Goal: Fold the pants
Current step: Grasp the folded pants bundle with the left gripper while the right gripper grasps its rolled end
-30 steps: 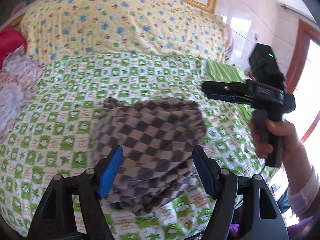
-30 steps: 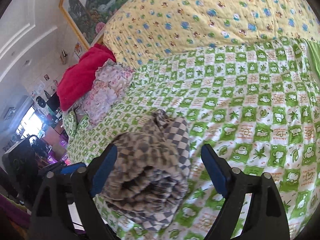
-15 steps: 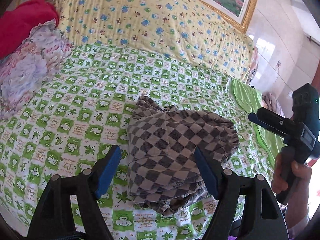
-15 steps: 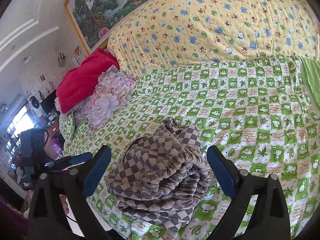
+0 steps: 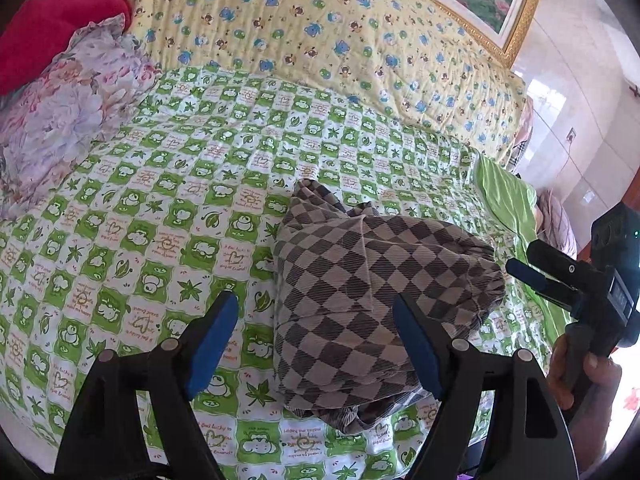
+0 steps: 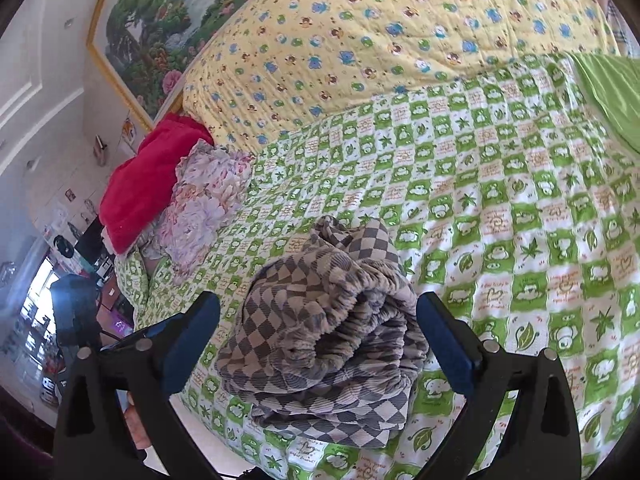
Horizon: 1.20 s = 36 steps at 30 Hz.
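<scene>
The grey-and-brown checked pants (image 5: 372, 292) lie folded in a thick bundle near the front edge of the bed; they also show in the right wrist view (image 6: 332, 328). My left gripper (image 5: 316, 344) is open and empty, held just short of the bundle's left side. My right gripper (image 6: 320, 344) is open and empty, held in front of the bundle's waistband end. The right gripper also shows at the right edge of the left wrist view (image 5: 560, 284), beside the bundle and apart from it.
The bed has a green-and-white patterned sheet (image 5: 160, 208). A yellow quilt (image 5: 320, 40) lies at the back. A floral pillow (image 5: 52, 120) and a red blanket (image 5: 48, 20) sit at the left. A green cloth (image 5: 504, 192) lies at the right edge.
Both grippers have drawn back from the folded pants and stay open. The left view has swung so the bundle sits right of centre. The pants have not moved.
</scene>
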Tool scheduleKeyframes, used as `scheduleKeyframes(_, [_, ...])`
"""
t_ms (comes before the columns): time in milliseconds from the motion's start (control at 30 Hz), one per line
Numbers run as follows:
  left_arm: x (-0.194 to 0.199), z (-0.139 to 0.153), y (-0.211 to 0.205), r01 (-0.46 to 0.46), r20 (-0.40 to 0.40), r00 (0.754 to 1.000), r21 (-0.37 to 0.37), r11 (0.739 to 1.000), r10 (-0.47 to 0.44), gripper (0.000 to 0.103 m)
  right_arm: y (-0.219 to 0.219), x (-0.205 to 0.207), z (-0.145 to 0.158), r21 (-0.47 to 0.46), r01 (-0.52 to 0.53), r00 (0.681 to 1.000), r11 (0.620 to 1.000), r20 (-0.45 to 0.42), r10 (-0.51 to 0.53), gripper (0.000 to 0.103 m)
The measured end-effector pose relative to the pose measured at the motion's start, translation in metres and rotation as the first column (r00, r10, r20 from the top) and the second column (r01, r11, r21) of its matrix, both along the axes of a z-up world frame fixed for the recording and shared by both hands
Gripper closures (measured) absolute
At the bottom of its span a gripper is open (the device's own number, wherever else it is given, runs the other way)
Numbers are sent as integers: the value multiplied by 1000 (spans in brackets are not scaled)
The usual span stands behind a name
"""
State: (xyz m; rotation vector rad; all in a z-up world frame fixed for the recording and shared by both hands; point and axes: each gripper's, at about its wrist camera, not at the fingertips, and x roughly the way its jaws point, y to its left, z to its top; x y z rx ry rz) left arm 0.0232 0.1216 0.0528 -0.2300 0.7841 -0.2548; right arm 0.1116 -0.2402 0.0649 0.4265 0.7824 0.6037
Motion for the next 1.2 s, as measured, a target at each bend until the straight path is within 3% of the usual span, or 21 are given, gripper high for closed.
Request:
scheduleKeyframes(500, [21,-12,-7,8,-41,999,-8,1000,-8,22,5,14,-37,6,4,994,1000,-105,-3,4])
scheduleKeyframes(833, [45,-37,-13,13,-122,992,-25,1000,-16,22,0,22,-72,33,-8,986,999,-167,13,4])
scheduleKeyframes(967, [54,-47,-16,25,-139,990,-55,998,-32,20,3,26,-88,39,-31,982,999,-187,38,4])
scheduleKeyframes(1100, [60,-57,-15,25,-144,989,-47,999,-31,9,3,30,-105,102,-52,974,993,-214,73,5])
scheduleKeyframes(1200, [63,-67,-10,39,-159,986,-102,994,-55,9,3,31,-111,131,-66,971,989,-220,94,5])
